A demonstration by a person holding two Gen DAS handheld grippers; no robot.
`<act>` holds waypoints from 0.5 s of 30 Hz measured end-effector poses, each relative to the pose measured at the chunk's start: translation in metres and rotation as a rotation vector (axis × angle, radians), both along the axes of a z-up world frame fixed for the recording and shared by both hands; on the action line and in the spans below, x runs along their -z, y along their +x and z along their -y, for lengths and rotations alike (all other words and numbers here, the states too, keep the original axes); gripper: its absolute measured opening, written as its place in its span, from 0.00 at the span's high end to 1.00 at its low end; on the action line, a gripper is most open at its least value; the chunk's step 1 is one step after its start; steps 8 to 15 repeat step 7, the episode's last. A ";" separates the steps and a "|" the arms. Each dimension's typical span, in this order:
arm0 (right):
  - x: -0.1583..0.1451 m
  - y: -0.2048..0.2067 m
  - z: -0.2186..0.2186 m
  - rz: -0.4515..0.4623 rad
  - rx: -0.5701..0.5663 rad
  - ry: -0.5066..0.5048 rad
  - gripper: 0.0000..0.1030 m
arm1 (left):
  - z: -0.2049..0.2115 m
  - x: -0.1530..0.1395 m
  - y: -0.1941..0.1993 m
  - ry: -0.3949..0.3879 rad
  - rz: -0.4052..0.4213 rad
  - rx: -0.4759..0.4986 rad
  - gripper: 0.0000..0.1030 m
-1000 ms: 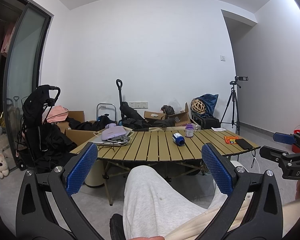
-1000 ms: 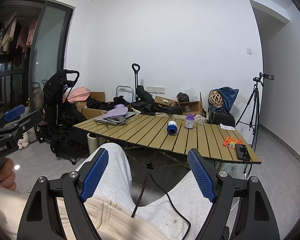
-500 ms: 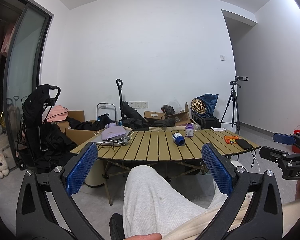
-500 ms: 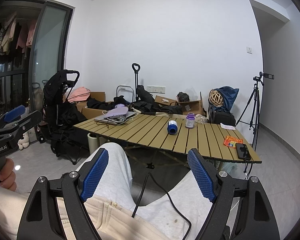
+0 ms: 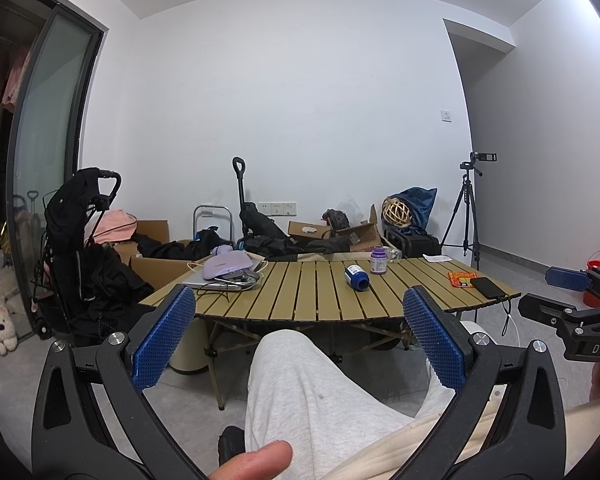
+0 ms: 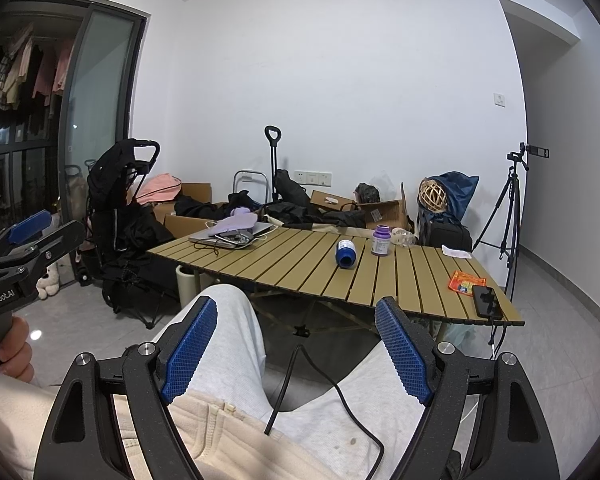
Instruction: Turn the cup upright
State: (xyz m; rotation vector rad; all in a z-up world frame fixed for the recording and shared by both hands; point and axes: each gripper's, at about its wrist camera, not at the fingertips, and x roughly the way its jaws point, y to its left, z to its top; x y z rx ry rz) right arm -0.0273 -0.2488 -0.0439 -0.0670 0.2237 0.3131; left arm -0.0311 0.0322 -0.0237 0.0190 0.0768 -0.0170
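A blue cup lies on its side near the middle of the slatted wooden table, its open mouth turned toward me. My left gripper is held open over the person's lap, well short of the table, with nothing between its blue pads. My right gripper is open too and empty, also over the lap. Each gripper shows in the other's view: the right gripper at the right edge, the left gripper at the left edge.
A purple bottle stands upright just right of the cup. A laptop with a lilac pouch lies at the table's left, a phone and an orange packet at its right. A stroller, boxes and a tripod stand around.
Both grippers have stayed almost still and open. A thumb has come into the bottom edge of the left wrist view.
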 end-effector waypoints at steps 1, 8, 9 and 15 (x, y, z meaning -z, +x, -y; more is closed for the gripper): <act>0.000 0.000 -0.001 0.000 0.000 0.000 0.17 | 0.001 0.001 0.000 0.000 0.000 -0.001 0.00; -0.001 0.000 0.000 0.000 0.001 0.001 0.17 | 0.001 -0.001 0.000 0.000 0.001 -0.001 0.00; -0.001 0.000 0.000 0.000 0.001 0.001 0.17 | 0.001 -0.001 0.000 0.000 0.001 -0.001 0.00; -0.001 0.000 0.000 0.000 0.001 0.001 0.17 | 0.001 -0.001 0.000 0.000 0.001 -0.001 0.00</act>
